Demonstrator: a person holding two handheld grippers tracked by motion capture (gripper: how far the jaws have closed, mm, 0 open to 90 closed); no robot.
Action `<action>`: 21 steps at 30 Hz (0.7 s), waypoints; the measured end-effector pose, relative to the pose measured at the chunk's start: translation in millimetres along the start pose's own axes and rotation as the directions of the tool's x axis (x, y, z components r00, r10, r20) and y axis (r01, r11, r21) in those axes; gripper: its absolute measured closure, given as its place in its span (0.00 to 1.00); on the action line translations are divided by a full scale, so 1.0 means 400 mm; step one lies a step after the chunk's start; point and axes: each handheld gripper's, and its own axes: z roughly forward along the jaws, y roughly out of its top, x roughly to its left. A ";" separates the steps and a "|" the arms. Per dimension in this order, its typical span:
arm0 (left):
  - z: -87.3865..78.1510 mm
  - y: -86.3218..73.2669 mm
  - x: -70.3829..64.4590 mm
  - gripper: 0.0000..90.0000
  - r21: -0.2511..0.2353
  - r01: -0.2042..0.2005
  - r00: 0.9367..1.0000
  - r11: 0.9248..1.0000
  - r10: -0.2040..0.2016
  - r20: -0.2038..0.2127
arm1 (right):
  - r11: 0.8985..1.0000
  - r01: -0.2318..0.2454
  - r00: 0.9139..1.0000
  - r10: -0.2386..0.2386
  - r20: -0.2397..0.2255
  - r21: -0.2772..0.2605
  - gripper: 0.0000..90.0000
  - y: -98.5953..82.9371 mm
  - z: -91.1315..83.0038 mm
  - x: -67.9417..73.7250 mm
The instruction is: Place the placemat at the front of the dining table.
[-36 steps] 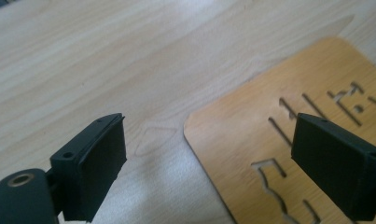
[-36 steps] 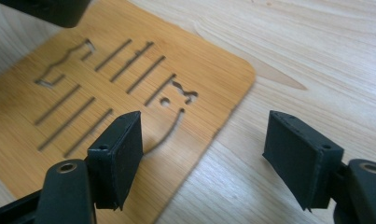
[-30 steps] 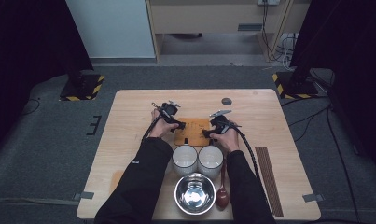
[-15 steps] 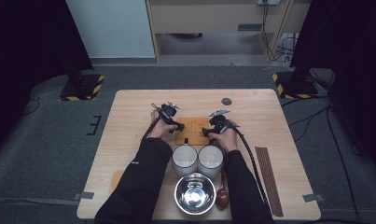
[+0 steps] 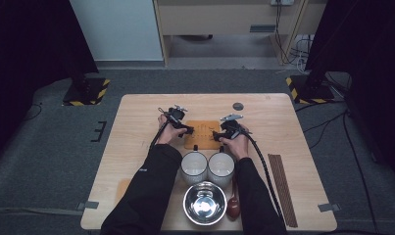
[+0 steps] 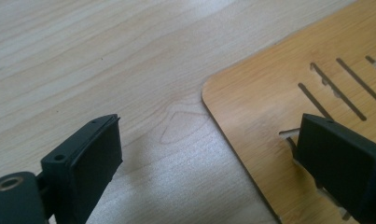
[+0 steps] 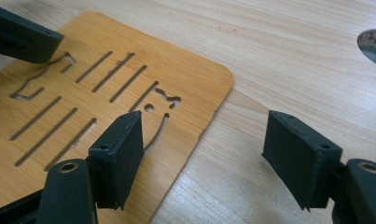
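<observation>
I've got both tools parked at the thin bamboo mat [image 5: 203,134] lying flat mid-bench just beyond the two white cups [image 5: 207,166]: the left tool [image 6: 209,161] wide open astride its left edge, the right tool [image 7: 202,161] wide open astride its right edge. My read is it's light, stiff and a bit slick, so with nothing to grab on top (it sits flush) I'd pinch those edges. Its long axis looks to run left-right, slots [image 7: 78,100] crossing it at an angle.
</observation>
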 end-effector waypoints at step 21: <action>-0.007 -0.021 -0.011 0.03 0.043 -0.075 0.995 0.996 0.071 0.069 | 0.997 0.043 0.998 -0.040 -0.052 0.057 0.28 -0.007 -0.012 0.006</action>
